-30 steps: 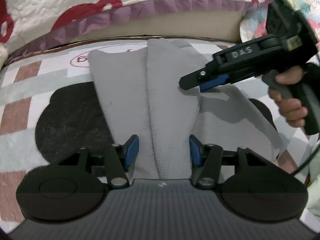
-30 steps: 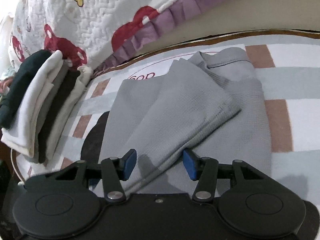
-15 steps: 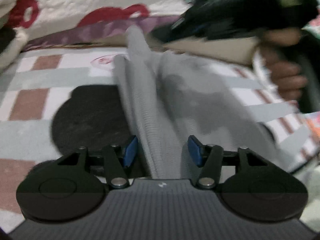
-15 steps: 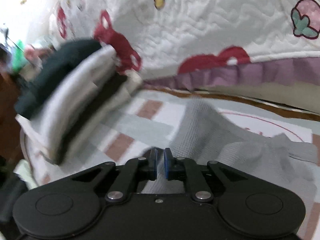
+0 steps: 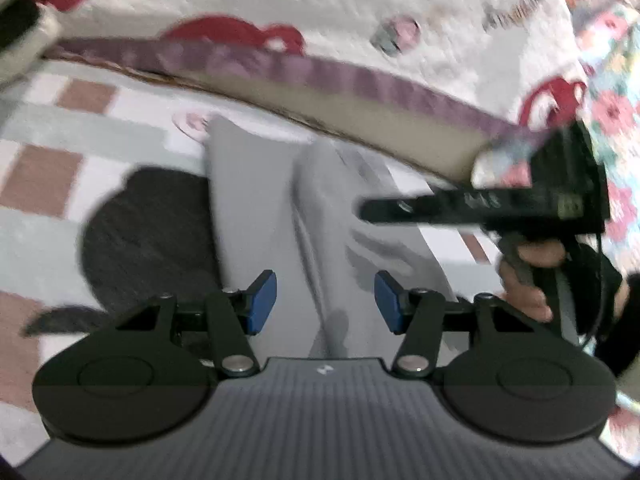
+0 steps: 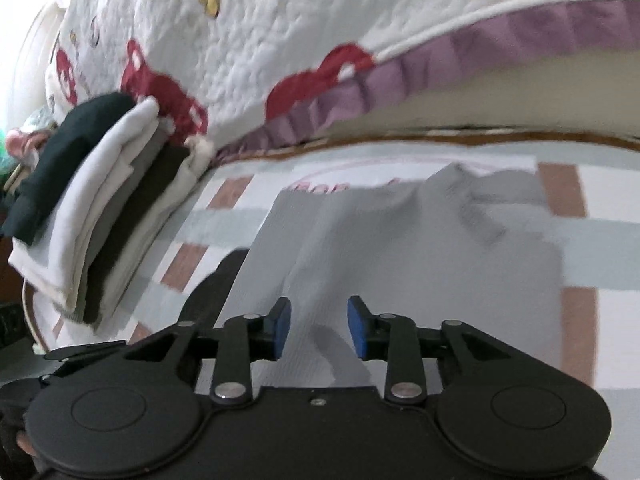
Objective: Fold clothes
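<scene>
While our left gripper (image 5: 325, 307) has its fingers (image 5: 262, 300) spread apart and empty over the near edge of the grey garment (image 5: 256, 208), our right gripper (image 6: 319, 328) hovers over it the same way, gaping, holding nothing. That garment lies on the rug (image 6: 624, 264) by the bed (image 6: 320, 40), its sides turned inward, a stack (image 6: 88, 208) of folded clothes to the left. We judge we are mid-fold; next calls for pinching an edge and carrying it across.
</scene>
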A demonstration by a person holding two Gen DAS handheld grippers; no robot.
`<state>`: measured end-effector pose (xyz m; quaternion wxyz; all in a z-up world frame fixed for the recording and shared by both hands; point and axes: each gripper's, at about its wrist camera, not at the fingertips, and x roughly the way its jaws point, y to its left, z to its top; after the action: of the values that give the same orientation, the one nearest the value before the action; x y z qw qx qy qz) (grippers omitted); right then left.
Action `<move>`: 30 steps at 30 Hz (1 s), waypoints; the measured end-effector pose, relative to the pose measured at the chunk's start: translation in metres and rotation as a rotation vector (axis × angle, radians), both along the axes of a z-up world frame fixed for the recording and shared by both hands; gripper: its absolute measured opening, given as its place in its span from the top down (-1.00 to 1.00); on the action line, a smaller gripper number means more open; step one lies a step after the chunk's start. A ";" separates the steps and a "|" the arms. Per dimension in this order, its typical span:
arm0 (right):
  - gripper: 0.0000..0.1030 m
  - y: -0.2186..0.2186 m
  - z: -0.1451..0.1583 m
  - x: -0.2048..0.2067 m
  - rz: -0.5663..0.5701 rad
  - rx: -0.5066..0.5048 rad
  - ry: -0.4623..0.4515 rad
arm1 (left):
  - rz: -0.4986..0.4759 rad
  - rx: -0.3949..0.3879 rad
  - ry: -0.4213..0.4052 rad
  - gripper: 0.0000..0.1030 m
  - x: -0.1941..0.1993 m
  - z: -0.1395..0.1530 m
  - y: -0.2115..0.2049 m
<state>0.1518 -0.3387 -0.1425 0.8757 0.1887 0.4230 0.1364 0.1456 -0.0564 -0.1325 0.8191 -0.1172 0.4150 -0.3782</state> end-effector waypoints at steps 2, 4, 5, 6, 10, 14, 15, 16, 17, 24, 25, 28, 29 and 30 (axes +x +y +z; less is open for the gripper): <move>0.00 0.008 -0.002 0.003 0.013 0.001 0.015 | -0.026 0.067 0.002 -0.01 -0.004 -0.009 -0.010; -0.14 0.019 -0.005 0.006 0.029 -0.016 0.022 | -0.040 0.101 0.005 -0.01 -0.006 -0.015 -0.015; -0.17 0.024 -0.006 0.007 0.038 -0.026 0.025 | -0.041 0.108 0.006 -0.01 -0.007 -0.016 -0.016; -0.17 0.030 -0.009 0.007 0.045 -0.049 0.029 | -0.038 0.108 0.007 -0.01 -0.007 -0.017 -0.017; 0.78 0.048 -0.025 -0.002 0.081 -0.166 0.000 | -0.022 0.085 0.031 0.00 -0.004 -0.020 -0.011; 0.85 0.040 -0.020 -0.009 0.061 -0.066 -0.062 | -0.016 0.072 0.041 0.00 -0.004 -0.019 -0.008; 0.85 0.039 -0.019 -0.009 0.064 -0.055 -0.065 | -0.015 0.068 0.042 0.00 -0.003 -0.018 -0.008; 0.85 0.040 -0.020 -0.008 0.071 -0.060 -0.056 | -0.015 0.064 0.043 0.00 -0.003 -0.018 -0.008; 0.85 0.041 -0.021 -0.007 0.078 -0.064 -0.047 | -0.014 0.059 0.045 0.00 -0.002 -0.018 -0.008; 0.27 0.035 -0.022 -0.010 0.113 -0.011 -0.011 | -0.025 0.189 -0.043 0.15 -0.010 -0.016 -0.021; 0.13 0.029 -0.019 -0.017 0.107 0.026 -0.026 | -0.025 0.232 -0.060 0.11 -0.011 -0.015 -0.024; 0.13 0.017 -0.008 -0.051 0.095 -0.088 -0.088 | -0.024 0.325 -0.099 0.04 -0.014 -0.011 -0.031; 0.13 0.014 -0.005 -0.064 0.092 -0.137 -0.109 | -0.024 0.345 -0.110 0.00 -0.015 -0.010 -0.032; 0.13 0.010 -0.004 -0.074 0.086 -0.194 -0.106 | -0.022 0.362 -0.121 -0.02 -0.017 -0.009 -0.033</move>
<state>0.0775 -0.3284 -0.1468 0.9043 0.0775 0.3951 0.1421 0.1286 -0.0896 -0.1412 0.8461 0.0597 0.4276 -0.3126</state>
